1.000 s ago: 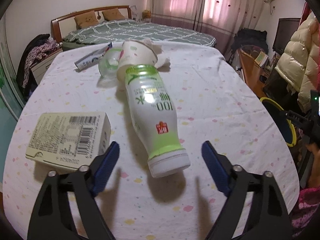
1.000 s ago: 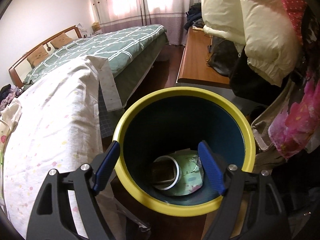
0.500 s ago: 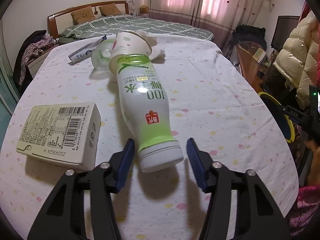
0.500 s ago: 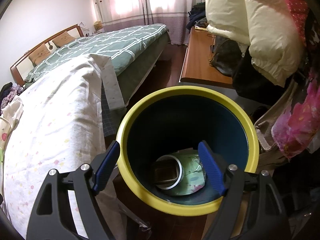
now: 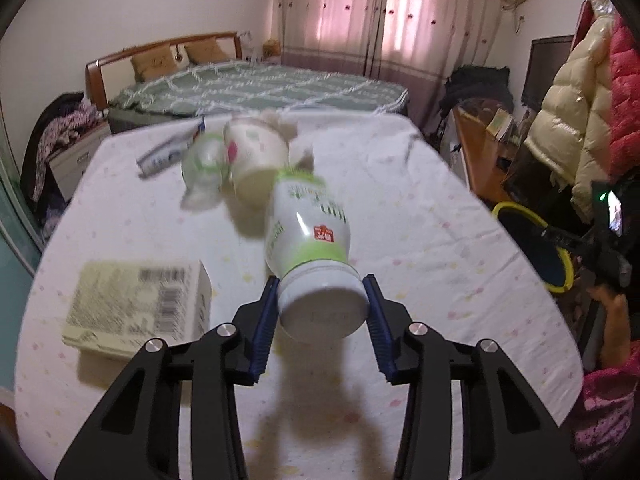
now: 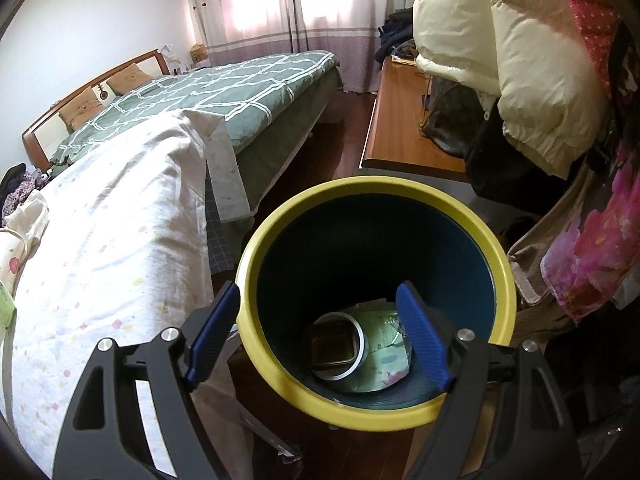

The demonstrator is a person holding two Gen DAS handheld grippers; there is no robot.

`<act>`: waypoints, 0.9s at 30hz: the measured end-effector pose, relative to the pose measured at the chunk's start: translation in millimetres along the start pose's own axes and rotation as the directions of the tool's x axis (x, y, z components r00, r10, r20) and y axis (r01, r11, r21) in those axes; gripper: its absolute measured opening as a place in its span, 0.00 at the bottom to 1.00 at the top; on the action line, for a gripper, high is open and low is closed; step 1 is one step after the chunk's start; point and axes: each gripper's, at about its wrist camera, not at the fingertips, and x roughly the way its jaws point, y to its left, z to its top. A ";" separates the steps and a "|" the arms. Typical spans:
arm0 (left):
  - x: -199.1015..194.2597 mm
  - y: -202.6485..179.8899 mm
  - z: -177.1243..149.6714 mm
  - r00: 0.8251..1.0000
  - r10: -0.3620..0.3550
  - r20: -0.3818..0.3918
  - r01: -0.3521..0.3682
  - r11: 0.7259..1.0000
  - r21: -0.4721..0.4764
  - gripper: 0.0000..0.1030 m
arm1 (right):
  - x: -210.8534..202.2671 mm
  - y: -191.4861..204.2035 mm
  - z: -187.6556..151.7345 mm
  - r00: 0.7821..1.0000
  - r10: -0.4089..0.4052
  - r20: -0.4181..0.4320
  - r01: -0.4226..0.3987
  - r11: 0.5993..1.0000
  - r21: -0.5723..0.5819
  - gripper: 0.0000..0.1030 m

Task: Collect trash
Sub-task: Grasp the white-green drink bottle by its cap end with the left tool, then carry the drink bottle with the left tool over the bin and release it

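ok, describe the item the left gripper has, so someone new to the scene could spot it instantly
On the table under the white speckled cloth, look at the near edge, where the left gripper is shut on the base of a plastic bottle. It has a green-and-white label with a small red logo. Unlike the flat barcoded carton to its left and the paper cup beyond, it is tall, round and held.

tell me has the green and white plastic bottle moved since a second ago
Yes. The green and white plastic bottle, now clamped in the left gripper, has lifted off the dotted tablecloth, its cap end nearer the paper cup.
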 end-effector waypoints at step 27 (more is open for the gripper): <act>18.8 -32.7 122.2 0.990 -0.075 0.120 0.060 0.990 0.128 0.40 | -15.3 -14.2 1.6 1.000 0.004 0.029 -0.004 1.000 0.008 0.74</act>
